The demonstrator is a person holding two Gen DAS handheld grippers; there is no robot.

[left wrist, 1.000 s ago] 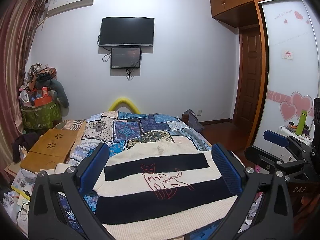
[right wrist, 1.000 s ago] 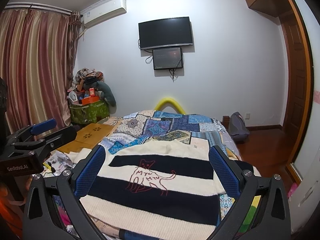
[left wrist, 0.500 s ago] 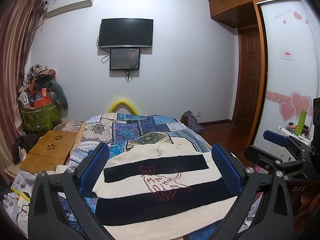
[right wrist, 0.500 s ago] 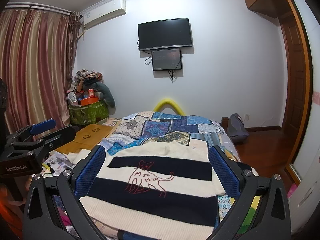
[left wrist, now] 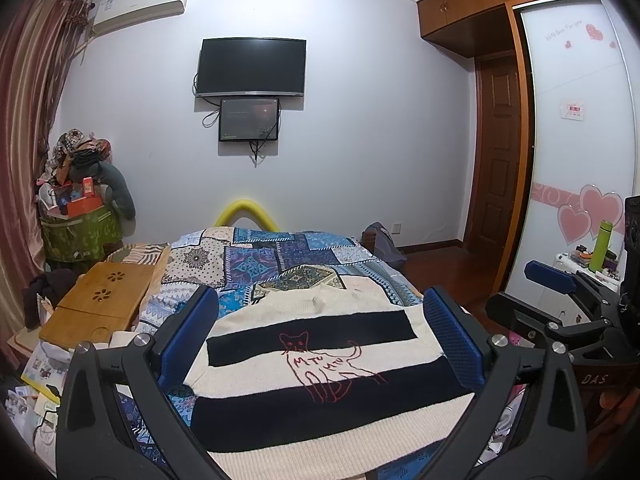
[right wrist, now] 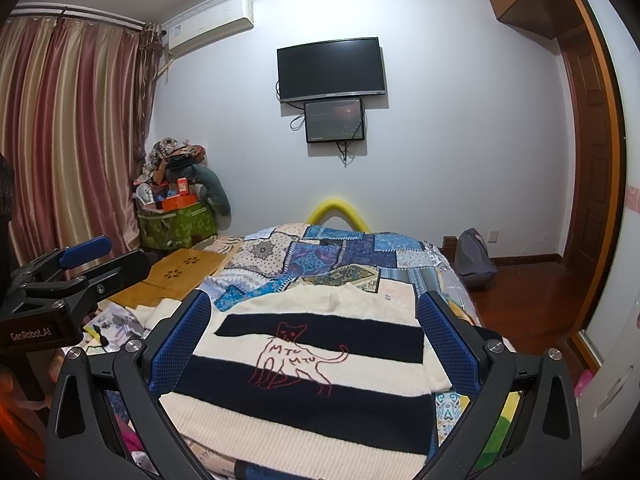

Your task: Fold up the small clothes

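- My left gripper [left wrist: 320, 344] hangs above the near end of the bed, its blue-padded fingers [left wrist: 188, 336] spread wide with nothing between them but air.
- My right gripper [right wrist: 316, 344] hangs the same way, its blue fingers [right wrist: 448, 344] wide apart and empty.
- The sweater [left wrist: 320, 364] is cream with broad black stripes and a red outline cat stitched on the chest; it lies flat on the patchwork quilt [left wrist: 280, 256], front side up, collar toward 12 o'clock and hem toward 6 o'clock.
- In the left wrist view the sweater fills the gap between my fingers from the centre down to 6 o'clock; neither pad touches it.
- In the right wrist view the sweater [right wrist: 316, 364] sits the same way, and its right edge runs under my right finger at 4 o'clock.
- From the left wrist, my right gripper shows at 3 o'clock, well off the sweater's edge.
- From the right wrist, my left gripper shows at 9 o'clock, over the clutter beside the bed.
- A wooden lap tray [left wrist: 100, 300] lies at 9 o'clock, beside the quilt.
- A television [left wrist: 252, 66] hangs on the far wall at 12 o'clock, with a smaller screen just beneath it.
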